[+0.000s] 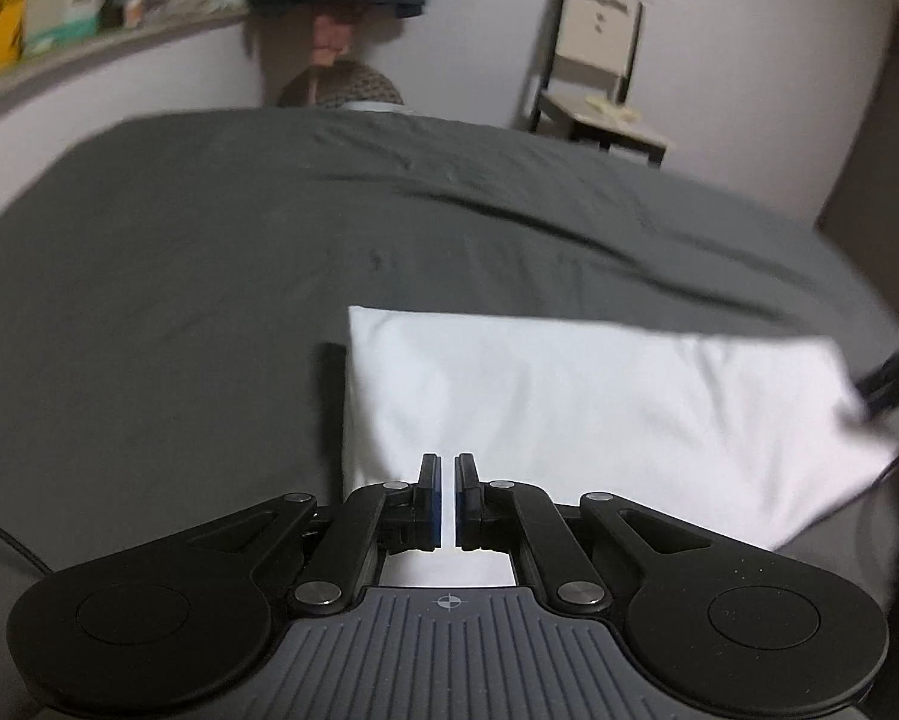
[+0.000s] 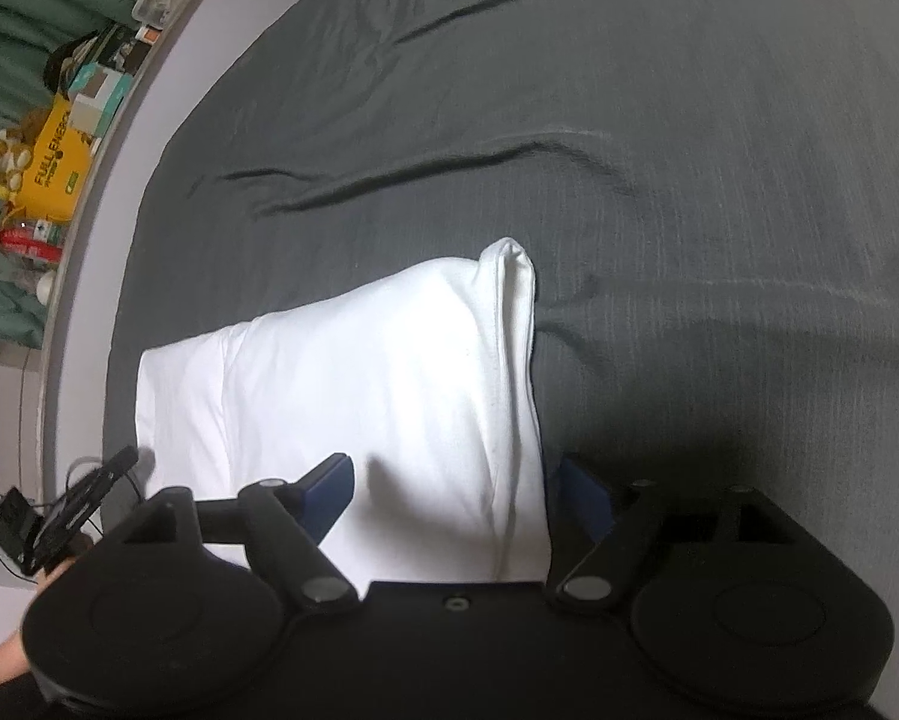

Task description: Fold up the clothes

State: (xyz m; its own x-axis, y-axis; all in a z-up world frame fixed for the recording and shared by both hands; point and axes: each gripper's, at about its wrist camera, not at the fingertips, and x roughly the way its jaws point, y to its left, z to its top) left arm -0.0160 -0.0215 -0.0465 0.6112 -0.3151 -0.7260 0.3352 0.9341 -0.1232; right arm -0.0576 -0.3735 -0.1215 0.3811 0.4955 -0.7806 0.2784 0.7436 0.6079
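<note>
A folded white cotton garment (image 1: 599,408) is laid on a dark grey bedsheet (image 1: 209,276). The left gripper (image 1: 447,474) is clenched empty above it; the right gripper (image 2: 455,480) is spread wide, straddling its edge.

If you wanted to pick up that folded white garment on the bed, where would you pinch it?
Probably at the white garment's thick layered end, coming in low from the bare grey sheet beside it. The stacked edges there sit raised, giving fingers something to bite; the flat middle offers nothing.
</note>
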